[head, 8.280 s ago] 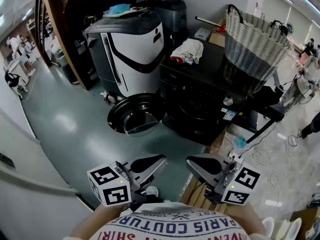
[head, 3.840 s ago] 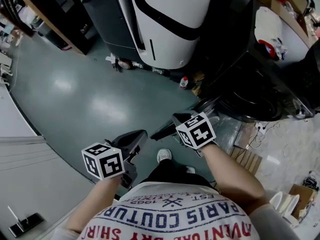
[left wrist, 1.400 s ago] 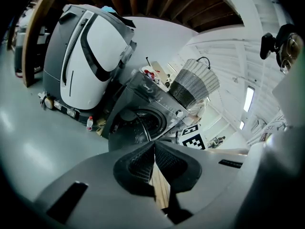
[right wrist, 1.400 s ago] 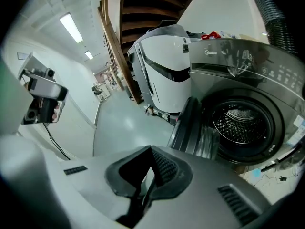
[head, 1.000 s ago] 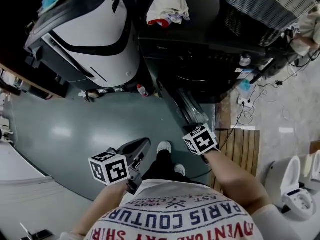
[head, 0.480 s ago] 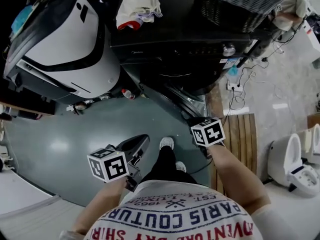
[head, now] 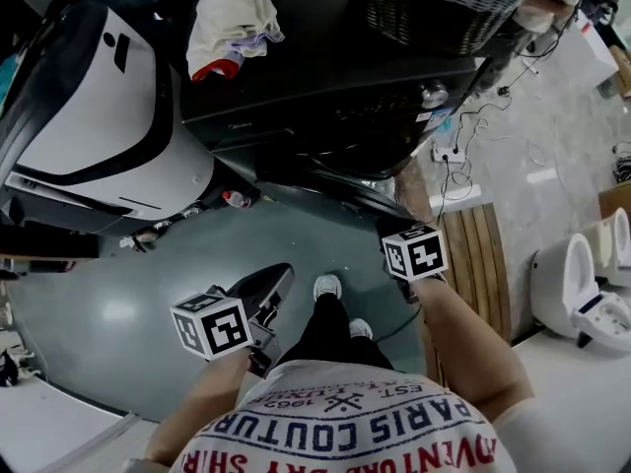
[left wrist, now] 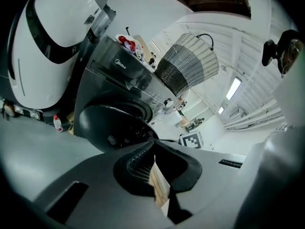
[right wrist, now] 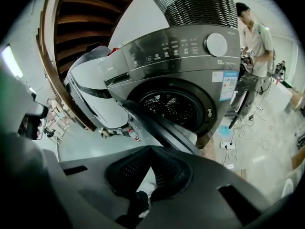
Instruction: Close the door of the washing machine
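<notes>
The dark grey front-loading washing machine (right wrist: 190,56) stands with its round dark door (right wrist: 157,125) partly open. The door is hinged at the left as one faces it, and its free edge is swung out over the glossy grey-green floor (head: 99,304). The drum opening (right wrist: 174,109) shows behind it. The right gripper (right wrist: 151,149) sits right by that free edge, jaws pressed together with nothing between them. Whether the tips touch the door I cannot tell, since the marker cube covers them from above. The left gripper (left wrist: 153,144) hangs lower and well apart from the door, over open floor, its jaws likewise closed and empty.

Room on the door's hinge side is tight. A large white and black rounded appliance (head: 89,116) stands just beside the washer, and a small clear bottle with a red cap (head: 235,200) sits on the floor at the foot of the two. On the other side, a slatted wooden floor mat (head: 473,264) runs alongside the person's white shoes (head: 327,286), and loose cables (head: 463,136) trail across the pale floor beyond it.

On the washer's top sit a grey and white woven laundry basket (head: 444,3) towards the right and a crumpled white cloth with a red edge (head: 232,28) near the left edge. Another person in a light shirt (right wrist: 255,37) stands off to the machine's right.
</notes>
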### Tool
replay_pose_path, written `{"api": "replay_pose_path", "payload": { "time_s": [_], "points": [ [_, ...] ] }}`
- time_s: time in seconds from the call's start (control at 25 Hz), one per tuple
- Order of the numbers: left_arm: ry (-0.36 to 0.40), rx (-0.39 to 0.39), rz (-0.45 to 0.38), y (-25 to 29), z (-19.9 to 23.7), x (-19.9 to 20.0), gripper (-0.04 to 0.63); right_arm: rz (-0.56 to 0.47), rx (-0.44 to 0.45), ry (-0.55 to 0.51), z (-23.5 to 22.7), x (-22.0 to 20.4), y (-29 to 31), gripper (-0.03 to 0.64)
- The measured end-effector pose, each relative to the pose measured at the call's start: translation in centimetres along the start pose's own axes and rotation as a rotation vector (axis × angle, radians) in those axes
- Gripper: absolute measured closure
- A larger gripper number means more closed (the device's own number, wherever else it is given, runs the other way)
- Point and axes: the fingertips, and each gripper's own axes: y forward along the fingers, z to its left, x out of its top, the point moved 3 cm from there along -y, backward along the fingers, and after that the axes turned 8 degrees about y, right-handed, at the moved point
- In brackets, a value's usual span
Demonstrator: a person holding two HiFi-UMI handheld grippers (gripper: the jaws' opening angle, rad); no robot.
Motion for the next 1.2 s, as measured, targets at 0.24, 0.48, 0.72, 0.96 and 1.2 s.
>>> {"api": "replay_pose_path", "payload": {
  "time_s": [0.24,0.48,0.72,0.96,1.2],
  "points": [
    [0.021,-0.018,0.03,2.0,0.8,1.4,0.568,-0.042,-0.037,0.069,-2.6,2.2,0.7,0.595],
    [0.019,-0.022,0.047,3.5,1.9,2.0,0.568,-0.073,-0.048,0.095,-4.3,4.4,1.6,0.595],
    [-0.001,-0.009,0.044,4.1,3.2,2.4,0.568,-0.135,-0.071,0.165,-5.7,6.7,2.4,0.595],
    [-0.019,0.004,0.038,4.3,4.2,3.0,0.568,-0.16,-0.078,0.185,-6.7,9.0,3.3,0.595],
    [-0.027,0.007,0.025,5.1,4.8,4.1,0.568,-0.184,-0.078,0.176,-7.6,11.2,4.5,0.595]
  ]
}}
